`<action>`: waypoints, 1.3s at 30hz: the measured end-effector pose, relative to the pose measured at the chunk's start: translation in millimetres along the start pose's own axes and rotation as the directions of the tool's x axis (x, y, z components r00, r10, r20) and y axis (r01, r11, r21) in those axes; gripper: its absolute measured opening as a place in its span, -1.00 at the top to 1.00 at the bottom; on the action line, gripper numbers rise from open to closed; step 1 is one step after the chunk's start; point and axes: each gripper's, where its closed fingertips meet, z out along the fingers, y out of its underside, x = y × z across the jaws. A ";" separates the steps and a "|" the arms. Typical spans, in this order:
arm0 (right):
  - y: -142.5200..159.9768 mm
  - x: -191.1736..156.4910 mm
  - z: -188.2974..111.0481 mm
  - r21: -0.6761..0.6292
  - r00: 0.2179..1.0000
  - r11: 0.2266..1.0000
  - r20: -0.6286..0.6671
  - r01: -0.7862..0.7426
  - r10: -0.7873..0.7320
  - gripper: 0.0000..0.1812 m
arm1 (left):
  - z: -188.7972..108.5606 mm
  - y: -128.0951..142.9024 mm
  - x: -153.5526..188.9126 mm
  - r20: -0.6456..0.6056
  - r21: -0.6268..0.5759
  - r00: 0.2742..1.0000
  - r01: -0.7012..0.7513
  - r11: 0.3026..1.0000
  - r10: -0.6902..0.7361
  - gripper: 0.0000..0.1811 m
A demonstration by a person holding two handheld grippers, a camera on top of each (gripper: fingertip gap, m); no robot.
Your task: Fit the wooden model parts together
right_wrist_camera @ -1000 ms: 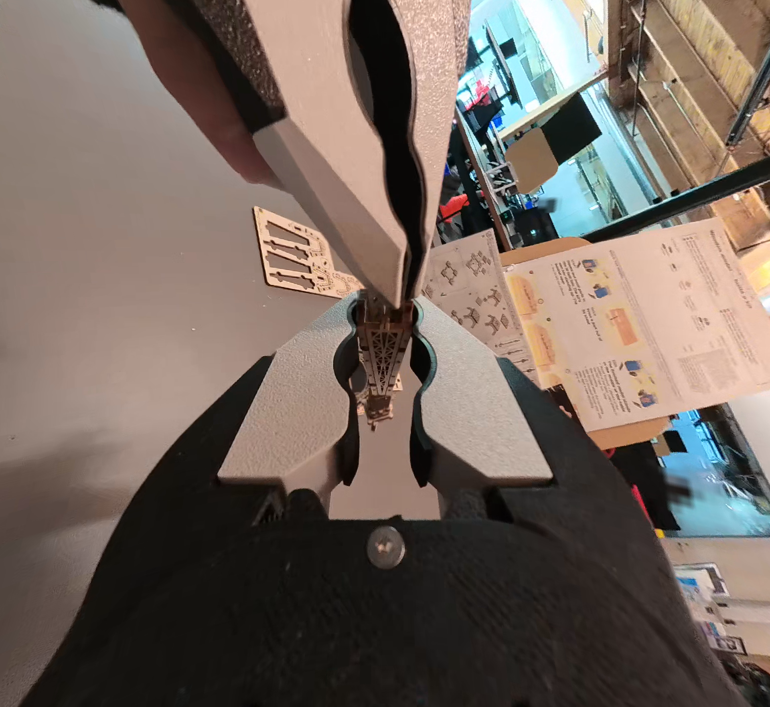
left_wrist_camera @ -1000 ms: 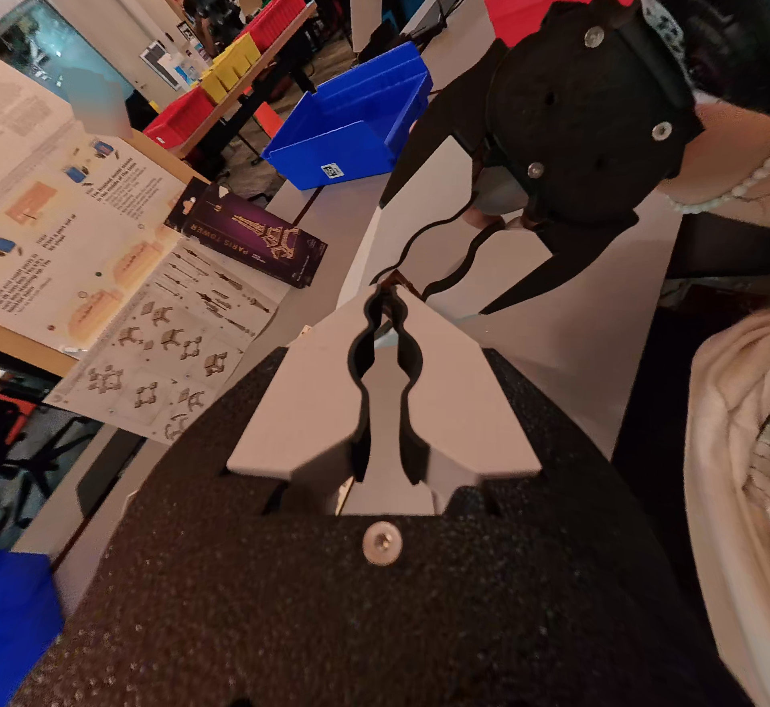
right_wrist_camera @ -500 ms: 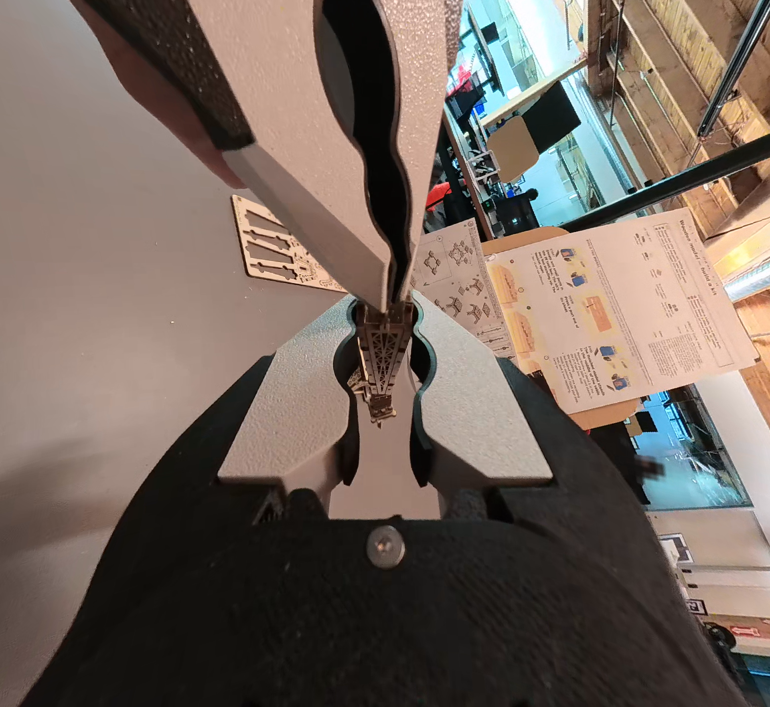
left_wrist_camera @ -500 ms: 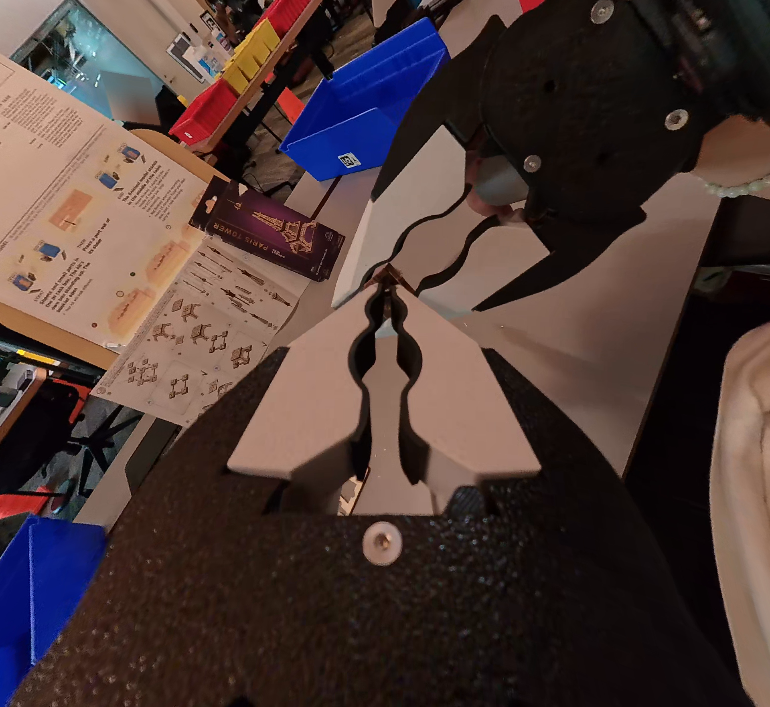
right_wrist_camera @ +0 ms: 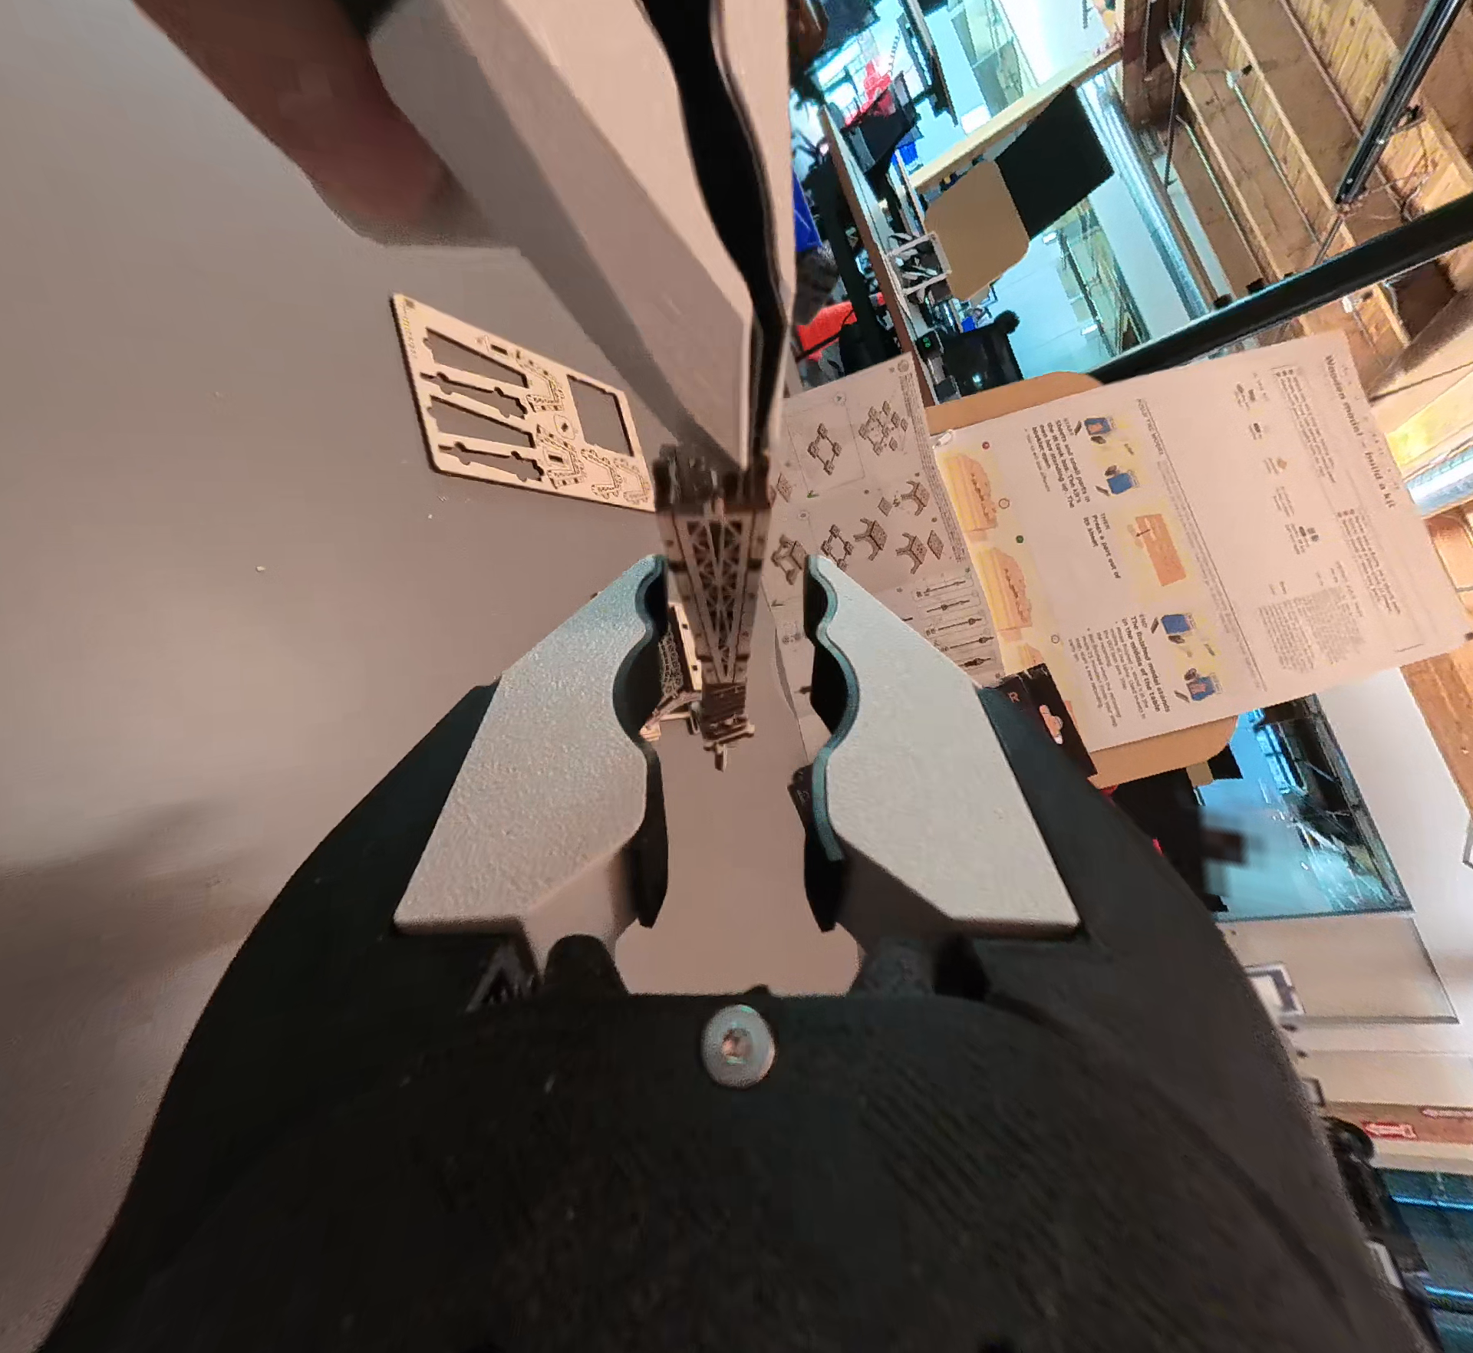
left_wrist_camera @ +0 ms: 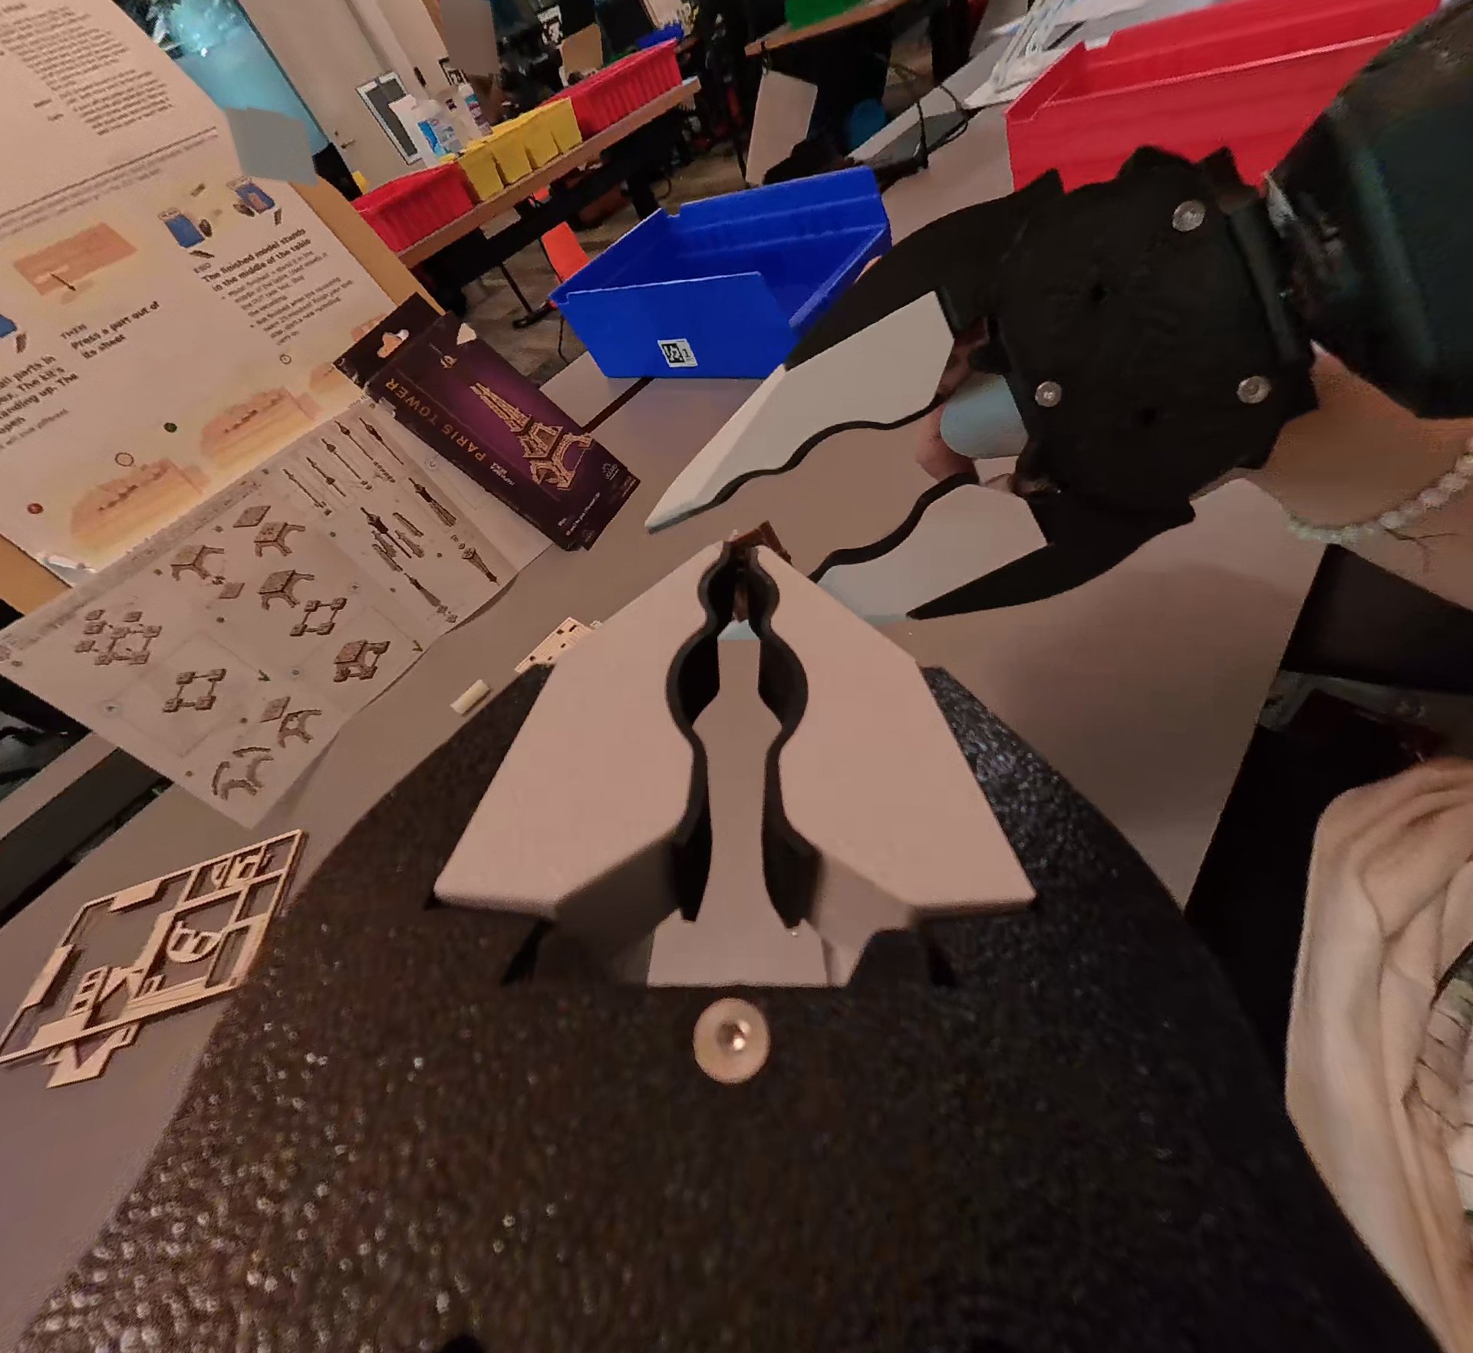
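We are pinching the wooden tower model [right_wrist_camera: 709,589] at its wide end with the closed left gripper [right_wrist_camera: 757,438] while our right gripper [right_wrist_camera: 729,582] is standing spread around it — only the left wrist view is showing the blue bin [left_wrist_camera: 717,279] beyond the model.

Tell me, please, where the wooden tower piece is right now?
In the right wrist view, the tower piece hangs between the open right gripper's fingers, its wide end pinched by the left gripper from above.
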 end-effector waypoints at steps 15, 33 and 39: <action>7.5 -0.9 13.3 -0.004 0.997 0.999 -0.061 0.049 -0.049 0.86 | 0.3 14.0 -9.8 -0.018 0.040 0.995 0.100 0.994 -0.099 1.00; 102.8 -20.1 45.1 -0.326 0.935 0.888 -0.028 0.326 -0.354 0.86 | 38.5 103.2 -4.4 -0.051 -0.146 0.962 0.260 0.955 -0.270 0.85; 155.2 -30.6 51.7 -0.443 0.877 0.769 0.098 0.461 -0.470 0.85 | 34.9 125.4 -30.8 -0.035 -0.196 0.967 0.242 0.950 -0.253 0.84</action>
